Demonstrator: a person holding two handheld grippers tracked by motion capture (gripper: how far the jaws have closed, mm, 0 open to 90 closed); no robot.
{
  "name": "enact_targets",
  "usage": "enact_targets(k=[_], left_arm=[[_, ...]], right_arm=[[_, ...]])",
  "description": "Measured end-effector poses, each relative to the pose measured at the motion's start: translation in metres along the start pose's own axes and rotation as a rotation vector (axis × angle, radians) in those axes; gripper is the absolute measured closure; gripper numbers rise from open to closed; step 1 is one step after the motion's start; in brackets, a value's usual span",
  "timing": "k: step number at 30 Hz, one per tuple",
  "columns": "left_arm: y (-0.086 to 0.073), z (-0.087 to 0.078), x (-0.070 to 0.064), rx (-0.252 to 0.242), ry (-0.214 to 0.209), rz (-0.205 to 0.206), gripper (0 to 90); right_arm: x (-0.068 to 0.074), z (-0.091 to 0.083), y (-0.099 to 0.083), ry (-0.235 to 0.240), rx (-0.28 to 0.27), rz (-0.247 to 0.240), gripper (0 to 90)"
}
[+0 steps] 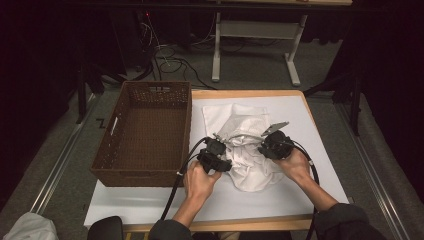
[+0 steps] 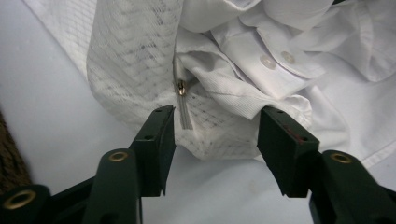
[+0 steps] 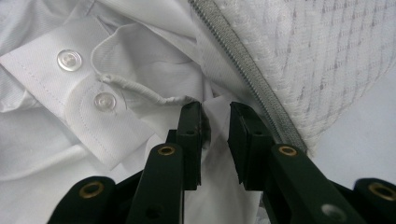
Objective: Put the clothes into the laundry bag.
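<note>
Left gripper [image 2: 215,140] gapes just short of the mesh laundry bag [image 2: 135,65]; right gripper [image 3: 215,140] pinches a white shirt [image 3: 70,121] fold beside its zipper [image 3: 243,60].

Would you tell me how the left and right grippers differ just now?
The left gripper has its jaws wide apart, bare around the mesh bag; the right gripper has its jaws nearly together, pinching a fold of the white shirt. Both are black and at the same laundry pile.
</note>
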State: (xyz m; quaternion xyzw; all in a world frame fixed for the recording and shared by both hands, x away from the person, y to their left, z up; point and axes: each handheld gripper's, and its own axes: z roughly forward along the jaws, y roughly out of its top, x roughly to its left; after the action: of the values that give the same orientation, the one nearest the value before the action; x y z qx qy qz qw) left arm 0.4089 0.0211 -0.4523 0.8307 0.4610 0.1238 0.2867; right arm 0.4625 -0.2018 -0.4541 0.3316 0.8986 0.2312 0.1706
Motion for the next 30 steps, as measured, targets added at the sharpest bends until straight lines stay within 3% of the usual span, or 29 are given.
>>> enact_targets(k=[3,10,15,18,24,28,30], left_arm=[[0.007,0.003,0.002,-0.015,0.013,-0.001,45.3],[0.018,0.017,0.015,-0.052,0.028,-0.066,47.8],[0.024,0.022,0.019,-0.054,0.058,-0.054,50.5],[0.027,0.029,0.022,-0.054,0.052,-0.058,57.9],[0.030,0.042,0.028,-0.021,0.043,-0.038,85.5],[0.030,0.038,0.026,-0.017,0.026,-0.034,88.5],[0.028,0.031,0.024,-0.041,0.017,-0.019,88.7]], right_arm=[[0.001,-0.003,0.001,0.019,-0.017,-0.002,74.9],[0.011,-0.016,0.008,0.073,-0.110,-0.019,76.0],[0.017,-0.020,0.017,0.089,-0.139,-0.044,74.7],[0.024,-0.019,0.025,0.095,-0.151,-0.051,71.8],[0.034,-0.006,0.037,0.099,-0.132,-0.065,68.0],[0.038,-0.003,0.043,0.084,-0.126,-0.065,68.0],[0.039,-0.001,0.045,0.080,-0.124,-0.063,69.5]])
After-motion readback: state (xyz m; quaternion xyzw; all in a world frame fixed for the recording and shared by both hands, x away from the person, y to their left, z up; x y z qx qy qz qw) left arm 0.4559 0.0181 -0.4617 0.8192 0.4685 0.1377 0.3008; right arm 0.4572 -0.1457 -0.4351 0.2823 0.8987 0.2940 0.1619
